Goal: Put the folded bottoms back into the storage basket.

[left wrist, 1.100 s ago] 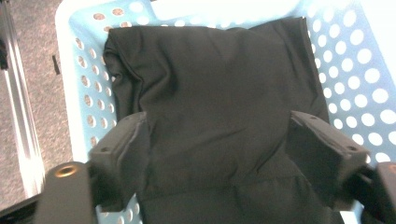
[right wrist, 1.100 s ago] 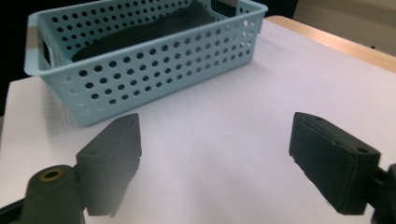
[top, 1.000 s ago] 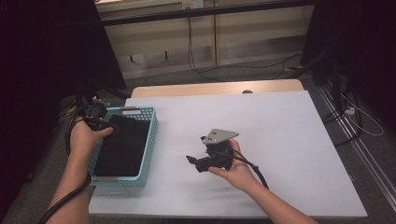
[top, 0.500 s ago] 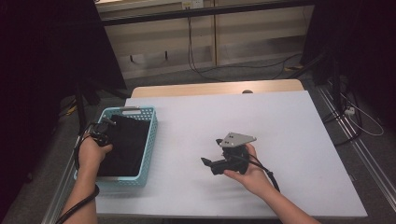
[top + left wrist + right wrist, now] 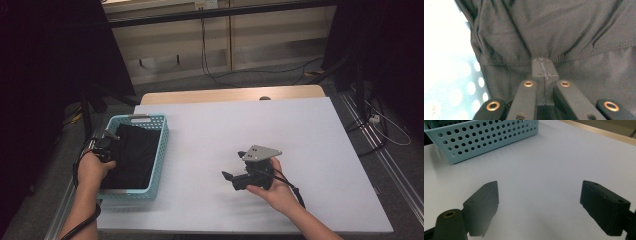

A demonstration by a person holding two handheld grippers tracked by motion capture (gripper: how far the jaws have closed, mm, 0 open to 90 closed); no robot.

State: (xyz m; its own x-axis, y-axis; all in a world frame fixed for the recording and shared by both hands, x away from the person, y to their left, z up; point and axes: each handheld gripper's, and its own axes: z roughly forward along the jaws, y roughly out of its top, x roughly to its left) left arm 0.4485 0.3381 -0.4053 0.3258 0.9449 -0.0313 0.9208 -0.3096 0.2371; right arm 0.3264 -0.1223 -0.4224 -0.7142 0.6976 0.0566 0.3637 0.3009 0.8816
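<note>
A black cloth [image 5: 132, 155] lies in a light blue perforated basket [image 5: 161, 145] at the table's left. My left gripper [image 5: 103, 145] reaches into the basket from its left side. In the left gripper view its jaws are pressed together, and my left gripper [image 5: 543, 61] is shut on the hemmed edge of the cloth [image 5: 564, 32], which puckers at the tips. My right gripper [image 5: 232, 165] is held just above the white table [image 5: 300, 130], right of the basket, pointing left. In its own view my right gripper [image 5: 539, 192] stands wide open with nothing between the fingers.
The basket's perforated wall [image 5: 486, 137] is ahead and to the left in the right gripper view. A wooden strip [image 5: 230, 95] runs along the table's far edge. Cables lie on the floor beyond, and a metal rail [image 5: 385, 160] runs along the right.
My left hand has sunk toward the near end of the basket, and its jaws have closed on the cloth. My right gripper has drifted right and slightly nearer, still open.
</note>
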